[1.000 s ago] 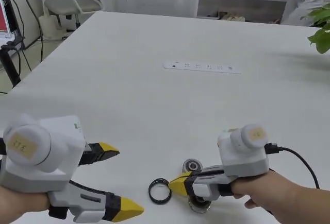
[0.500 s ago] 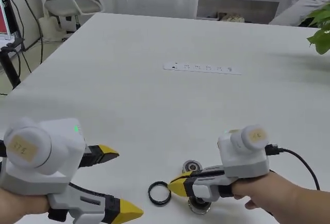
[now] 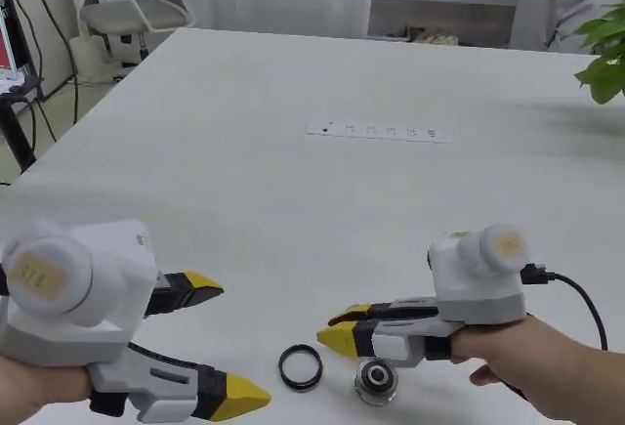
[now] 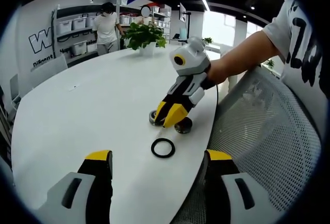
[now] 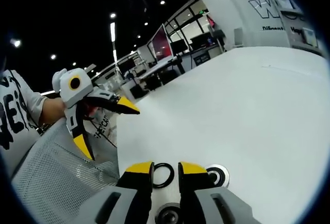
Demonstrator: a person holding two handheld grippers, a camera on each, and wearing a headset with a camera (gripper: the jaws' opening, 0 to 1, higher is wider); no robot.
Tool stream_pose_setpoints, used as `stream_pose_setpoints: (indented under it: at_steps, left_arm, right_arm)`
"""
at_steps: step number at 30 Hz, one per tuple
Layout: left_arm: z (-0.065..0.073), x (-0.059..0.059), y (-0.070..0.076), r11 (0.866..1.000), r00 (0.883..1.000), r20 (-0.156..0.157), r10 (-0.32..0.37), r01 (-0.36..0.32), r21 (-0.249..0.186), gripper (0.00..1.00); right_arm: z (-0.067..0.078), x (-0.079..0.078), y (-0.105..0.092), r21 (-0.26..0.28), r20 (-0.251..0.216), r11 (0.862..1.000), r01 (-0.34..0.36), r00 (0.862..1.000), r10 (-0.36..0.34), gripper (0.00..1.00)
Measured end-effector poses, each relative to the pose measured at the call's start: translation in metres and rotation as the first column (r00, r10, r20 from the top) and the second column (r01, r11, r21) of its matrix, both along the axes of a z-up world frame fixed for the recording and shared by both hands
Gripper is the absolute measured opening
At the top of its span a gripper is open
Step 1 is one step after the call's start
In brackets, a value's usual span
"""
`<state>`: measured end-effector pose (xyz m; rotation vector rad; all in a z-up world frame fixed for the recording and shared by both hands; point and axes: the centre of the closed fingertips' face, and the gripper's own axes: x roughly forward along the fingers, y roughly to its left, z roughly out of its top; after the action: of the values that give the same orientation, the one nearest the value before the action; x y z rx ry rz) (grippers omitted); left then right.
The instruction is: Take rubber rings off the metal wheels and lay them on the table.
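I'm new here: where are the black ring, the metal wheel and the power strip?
black ring (image 3: 283,366): head view, left side of band.
metal wheel (image 3: 376,378): head view, dark hub.
power strip (image 3: 379,132): head view, middle.

My head camera looks forward and down across the white table (image 3: 293,181). The left gripper (image 3: 242,345) and right gripper (image 3: 330,330) sit close at the bottom of that view. The left gripper view sits low by the table's edge and faces the right gripper from near. The right gripper view sits low over the table and faces back at the left gripper. All three views share the black ring (image 3: 301,366) lying between them.
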<state>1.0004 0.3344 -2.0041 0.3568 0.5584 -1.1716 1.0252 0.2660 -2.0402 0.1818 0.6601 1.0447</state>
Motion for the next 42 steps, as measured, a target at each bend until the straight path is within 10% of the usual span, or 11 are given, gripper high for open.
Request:
stream_pose_setpoints:
  at_steps: [42]
  left_arm:
    - [0.019,0.003,-0.007,1.0,0.999,0.031,0.011,-0.011,-0.028,0.71]
  right_arm:
    - [0.043,-0.011,-0.06,-0.033,0.218,0.995,0.094,0.972,-0.084,0.53]
